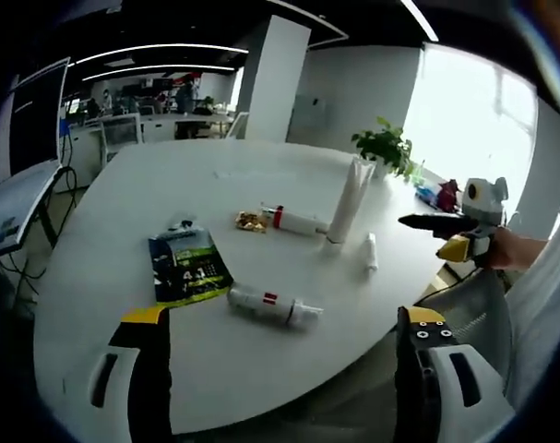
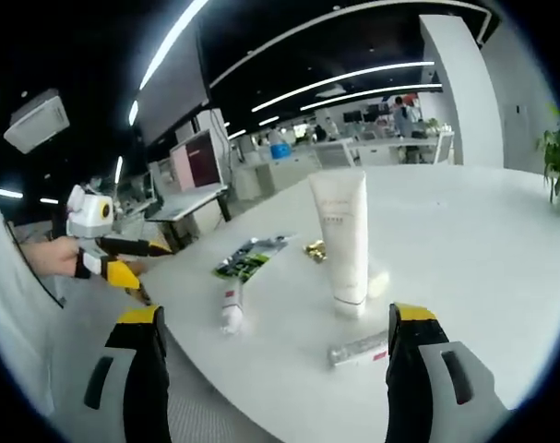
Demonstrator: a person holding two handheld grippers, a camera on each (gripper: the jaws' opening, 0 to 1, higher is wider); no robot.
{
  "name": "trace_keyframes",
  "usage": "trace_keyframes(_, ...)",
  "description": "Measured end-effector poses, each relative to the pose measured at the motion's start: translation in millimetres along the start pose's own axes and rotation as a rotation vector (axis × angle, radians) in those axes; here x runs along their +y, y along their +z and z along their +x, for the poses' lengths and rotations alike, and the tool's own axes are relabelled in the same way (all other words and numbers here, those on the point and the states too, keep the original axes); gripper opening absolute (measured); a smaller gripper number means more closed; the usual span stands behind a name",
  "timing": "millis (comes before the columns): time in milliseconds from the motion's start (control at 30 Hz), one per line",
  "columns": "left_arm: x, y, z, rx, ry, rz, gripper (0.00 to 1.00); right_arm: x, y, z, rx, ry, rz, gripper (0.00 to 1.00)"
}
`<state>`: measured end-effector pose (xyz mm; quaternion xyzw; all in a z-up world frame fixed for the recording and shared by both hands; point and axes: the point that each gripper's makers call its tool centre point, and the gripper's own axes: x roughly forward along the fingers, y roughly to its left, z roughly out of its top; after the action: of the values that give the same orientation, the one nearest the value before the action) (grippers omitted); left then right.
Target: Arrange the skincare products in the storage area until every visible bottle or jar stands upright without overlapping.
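Tubes and small bottles of skincare sit scattered on a smooth, round-edged white table [image 1: 169,175]. One tall white squeeze tube [image 1: 348,201] stands upright on its cap near the table's middle, its body flaring to a flat crimped end; the right gripper view shows it close up [image 2: 340,235], matte with faint lettering. Three more containers lie flat: a white bottle with a red band [image 1: 272,305] at the near edge, a similar red-banded bottle [image 1: 296,221] just behind the standing tube, and a small white tube [image 1: 371,251] well apart to one side. A glossy dark sachet with green print [image 1: 187,264] lies flat beside the near bottle, and a small crinkled gold wrapper [image 1: 251,221] rests by the far bottle's end. A leafy potted plant [image 1: 387,148] stands at the far rim. The left gripper [image 1: 284,355] holds its black, yellow-tipped jaws wide apart over the table edge with nothing between them. The right gripper [image 2: 272,355] is likewise spread wide and empty, and it also appears off the table's side [image 1: 446,224], held in a hand [image 1: 515,249].
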<state>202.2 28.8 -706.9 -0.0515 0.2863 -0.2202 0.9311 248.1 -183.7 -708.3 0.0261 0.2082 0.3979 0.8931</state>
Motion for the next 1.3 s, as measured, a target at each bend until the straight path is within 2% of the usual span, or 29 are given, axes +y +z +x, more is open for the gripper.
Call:
trace_keyframes(400,1.9,-3.2,1,0.008,0.002,-0.001,0.94,4,-4.3,3,0.029,0.017,-0.002,0.97)
trace_keyframes(767,-1.1,-6.7,3,0.029,-0.008,0.002,0.93,-1,-9.2,2,0.045,0.005,0.019,0.97)
trace_keyframes(900,0.3,-8.0,3,0.036,-0.004,-0.006,0.93,-9,-18.3,4,0.083,-0.013,0.054,0.95)
trace_keyframes(1000,1.9,-7.0,4,0.035,-0.004,-0.016,0.93,-18,-29.8,5,0.152,-0.036,0.112,0.91)
trace_keyframes(1200,4.2,-8.4,7,0.043,-0.005,-0.025,0.92,-28,-39.9,12,0.227,-0.078,0.128,0.86)
trace_keyframes(1300,2.8,-8.0,9,0.045,-0.009,-0.033,0.91,-35,-39.2,14,0.238,-0.094,0.144,0.85)
